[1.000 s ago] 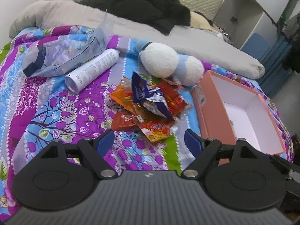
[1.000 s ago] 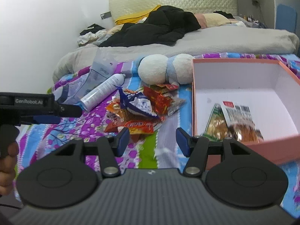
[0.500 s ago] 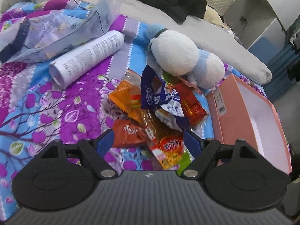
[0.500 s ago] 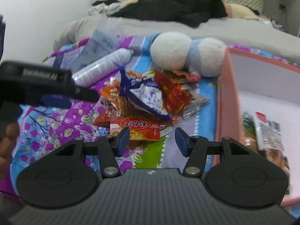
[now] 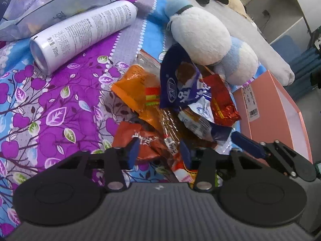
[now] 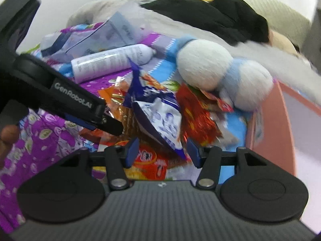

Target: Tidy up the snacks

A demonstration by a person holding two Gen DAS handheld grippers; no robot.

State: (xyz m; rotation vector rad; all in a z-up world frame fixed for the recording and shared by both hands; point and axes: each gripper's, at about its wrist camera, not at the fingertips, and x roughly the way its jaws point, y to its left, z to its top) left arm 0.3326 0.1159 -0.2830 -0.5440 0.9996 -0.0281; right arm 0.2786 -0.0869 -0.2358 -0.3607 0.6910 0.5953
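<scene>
— Snacks where?
— Heaped in a loose pile of crinkled foil snack packets (image 5: pixel 176 108) on the purple-and-blue floral bedspread (image 5: pixel 60 104), between the lying white cylindrical spray can (image 5: pixel 84 32) and the salmon-pink cardboard box (image 5: pixel 268 110). Topmost: a dark-blue-and-white wrapper (image 5: pixel 180 88), leaning against the white-and-pale-blue plush toy (image 5: pixel 208 38). Beneath and beside it, an orange packet (image 5: pixel 136 88), a shiny red foil packet (image 5: pixel 222 102) and a red-orange pouch (image 5: pixel 138 140).
— Inside the pink box?
— Pale, white-looking inner wall (image 6: pixel 305 110) in the right wrist view, blurred; floor mostly out of frame, contents impossible to tell. Only the outer side with a barcode label in the left wrist view. Open-topped, standing just right of the pile, touching or nearly touching the plush toy.
— Left claw?
— Left gripper (image 5: pixel 158 150) spread moderately, blue pads (image 5: pixel 133 149) down over the near edge of the pile, the red-orange pouch between them, nothing clamped.
— Right claw?
— Right gripper (image 6: pixel 162 150) likewise parted, gripping nothing, poised over an orange-red packet (image 6: pixel 148 160) at the pile's near edge, the tip of the blue-and-white wrapper hanging between its fingers.
— Other containers?
— A translucent lilac tissue bag (image 5: pixel 54 2) behind the spray can, contents indistinct.
</scene>
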